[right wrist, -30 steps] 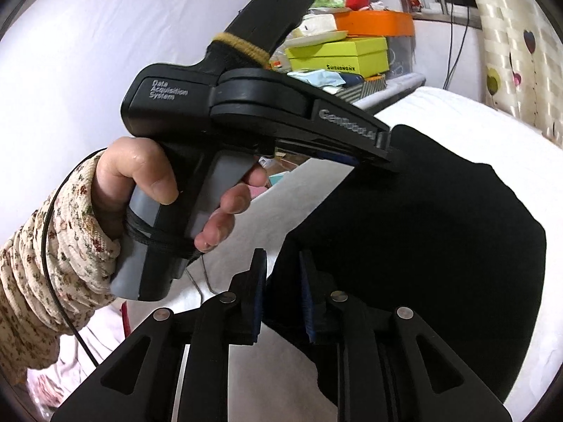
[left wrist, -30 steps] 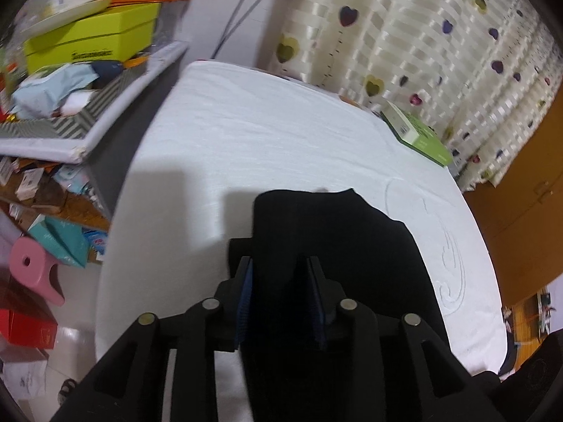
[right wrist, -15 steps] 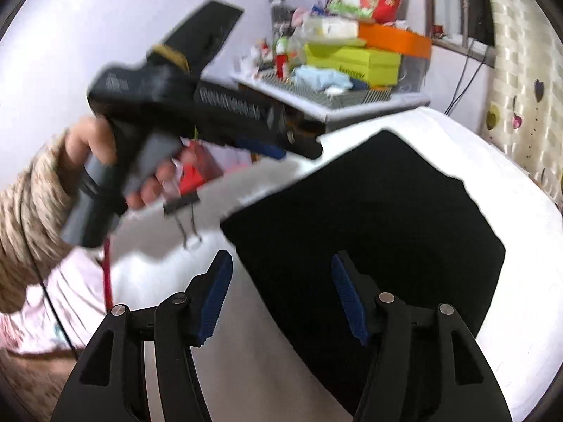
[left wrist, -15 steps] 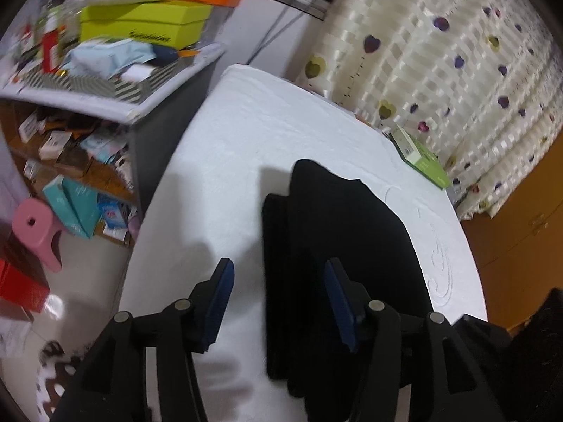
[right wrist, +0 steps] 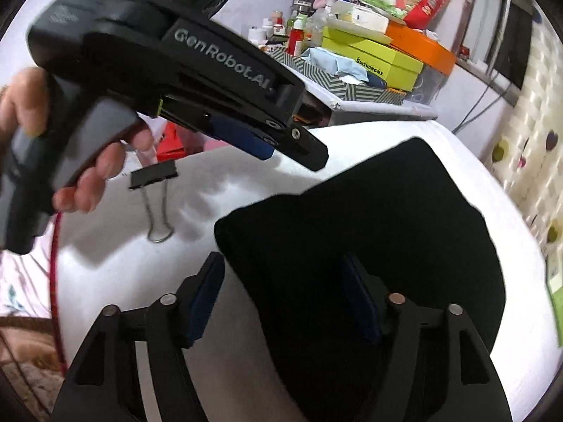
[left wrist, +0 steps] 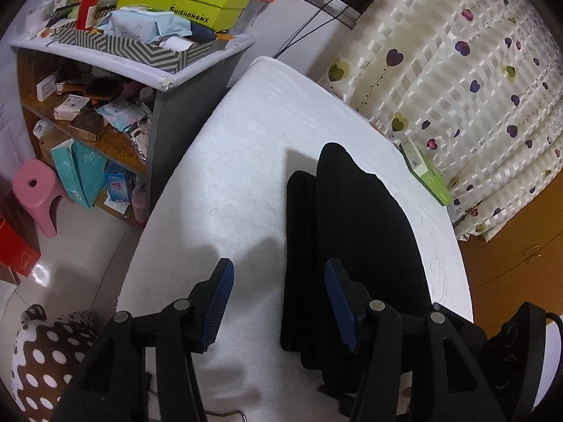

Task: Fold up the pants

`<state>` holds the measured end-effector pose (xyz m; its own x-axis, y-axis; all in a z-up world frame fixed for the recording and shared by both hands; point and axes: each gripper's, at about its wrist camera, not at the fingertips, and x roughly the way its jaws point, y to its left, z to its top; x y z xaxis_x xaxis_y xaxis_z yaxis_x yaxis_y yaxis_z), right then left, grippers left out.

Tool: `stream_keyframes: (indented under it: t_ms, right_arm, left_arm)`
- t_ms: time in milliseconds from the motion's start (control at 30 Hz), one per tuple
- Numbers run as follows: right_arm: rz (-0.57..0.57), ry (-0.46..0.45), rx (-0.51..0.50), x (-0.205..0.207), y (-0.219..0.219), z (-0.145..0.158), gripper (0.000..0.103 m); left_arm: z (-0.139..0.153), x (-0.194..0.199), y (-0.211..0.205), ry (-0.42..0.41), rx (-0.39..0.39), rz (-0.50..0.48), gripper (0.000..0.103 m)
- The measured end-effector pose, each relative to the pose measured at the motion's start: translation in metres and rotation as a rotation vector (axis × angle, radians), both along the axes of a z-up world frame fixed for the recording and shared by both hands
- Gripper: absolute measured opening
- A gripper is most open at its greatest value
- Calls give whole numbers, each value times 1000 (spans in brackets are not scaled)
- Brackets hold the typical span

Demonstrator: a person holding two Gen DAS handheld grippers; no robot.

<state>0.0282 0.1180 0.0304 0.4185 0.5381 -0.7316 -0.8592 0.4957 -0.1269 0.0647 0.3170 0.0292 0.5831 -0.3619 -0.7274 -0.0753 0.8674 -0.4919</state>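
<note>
Black pants [left wrist: 359, 228] lie folded in a flat stack on the white cover [left wrist: 246, 140]. My left gripper [left wrist: 278, 267] hangs open just above the stack's near left edge; its right finger is over the fabric and its left finger over bare cover. In the right wrist view the same pants [right wrist: 369, 211] fill the middle. My right gripper [right wrist: 281, 258] stands over their near corner. Its jaws are opening and the pads do not press the cloth. A hand holds the left gripper [right wrist: 299, 147] in the air above the cover's left part.
A binder clip [right wrist: 155, 176] lies on the cover [right wrist: 140, 281] left of the pants. A cluttered shelf unit [left wrist: 140, 52] stands beside the bed, with a pink stool [left wrist: 35, 190] on the floor. A green box [left wrist: 425, 172] rests at the far edge by the curtain [left wrist: 457, 52].
Both grippers were shut on the pants' fabric a second ago and have let go and opened. The pants now lie flat. The left gripper has drawn back toward the left.
</note>
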Motion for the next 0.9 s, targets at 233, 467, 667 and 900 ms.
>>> stream_keyframes:
  t_ms: [233,467,667,900]
  right_arm:
    - [-35,-118,-77,-6,9,-9,69]
    - [-56,-147,-73,-8,4,-10,68]
    - [-85,-220,-21,-19,0,-2,37]
    - [-145,-204,66,-13,-16,10,28]
  left_arm:
    - [-7,1,3,29,-32,14,57]
    - [-11,4,5,31,-61,25,57]
    - [-12,6,6,22,-112,21,65]
    - [-16,11,6,42,-218,16,75]
